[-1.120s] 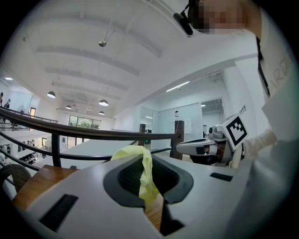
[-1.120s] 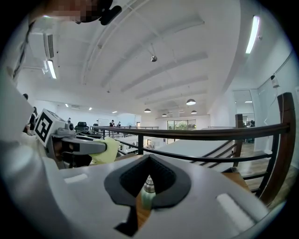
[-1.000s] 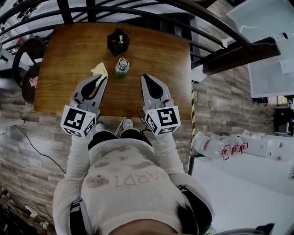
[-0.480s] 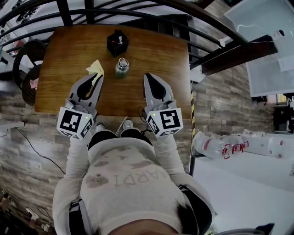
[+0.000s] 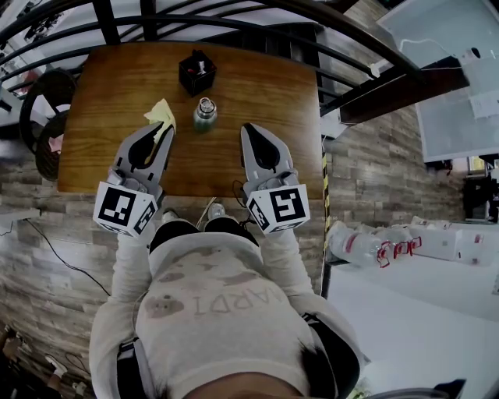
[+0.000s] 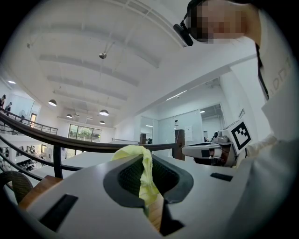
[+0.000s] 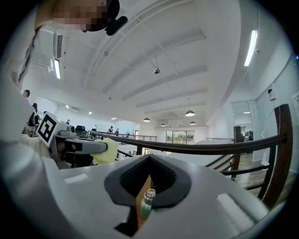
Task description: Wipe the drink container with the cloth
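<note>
Left gripper view, starting at my own tips: the fingers (image 6: pixel 74 196) of my left gripper (image 6: pixel 145 158) are closed on the cloth (image 6: pixel 142 179). It is a pale yellow, crumpled strip, pinched in the dark hollow between them. One bunched end pokes out past the tips, and a narrow tail hangs down through the slit, where the wood of the desk shows behind it.

My right gripper (image 7: pixel 149 157) has its fingers (image 7: pixel 219 200) shut tip to tip with nothing held. Through the gap under their hollow I see the drink container (image 7: pixel 145 204) standing out on the desk, beyond the tips and not touched. It is a small bottle with a green-tinted body and a silvery neck and cap.

From the head view, both grippers hover side by side over the near half of the brown wooden desk (image 5: pixel 265 86), apart from each other. The drink container stands upright a little ahead of both tips, roughly between the lines they point along. The free end of the cloth sits to the container's left, near it but apart. A black box (image 5: pixel 196 72) rests just behind the container, toward the far edge. Beyond that edge runs a dark railing (image 5: pixel 234 19).
</note>
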Demonstrator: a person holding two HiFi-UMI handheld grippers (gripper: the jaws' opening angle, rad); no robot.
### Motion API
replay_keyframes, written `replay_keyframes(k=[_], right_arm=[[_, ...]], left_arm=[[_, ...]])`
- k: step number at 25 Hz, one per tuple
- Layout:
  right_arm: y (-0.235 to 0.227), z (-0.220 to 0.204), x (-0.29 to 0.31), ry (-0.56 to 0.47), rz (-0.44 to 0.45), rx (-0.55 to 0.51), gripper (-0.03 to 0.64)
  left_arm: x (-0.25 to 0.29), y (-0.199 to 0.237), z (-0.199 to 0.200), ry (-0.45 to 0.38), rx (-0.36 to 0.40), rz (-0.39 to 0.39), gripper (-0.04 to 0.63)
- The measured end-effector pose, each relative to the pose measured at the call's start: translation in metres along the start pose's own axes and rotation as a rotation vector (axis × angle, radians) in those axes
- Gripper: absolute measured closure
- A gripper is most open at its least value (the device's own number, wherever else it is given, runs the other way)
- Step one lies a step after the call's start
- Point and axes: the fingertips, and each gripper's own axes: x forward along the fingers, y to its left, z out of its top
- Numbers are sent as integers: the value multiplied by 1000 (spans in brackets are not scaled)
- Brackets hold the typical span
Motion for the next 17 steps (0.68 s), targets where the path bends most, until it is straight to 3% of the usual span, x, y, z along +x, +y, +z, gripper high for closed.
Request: replay_keyframes(k=[17], right_arm=[[-8, 6, 0, -25, -9, 8, 606]], left_arm=[[6, 0, -2, -7, -17, 1, 565]])
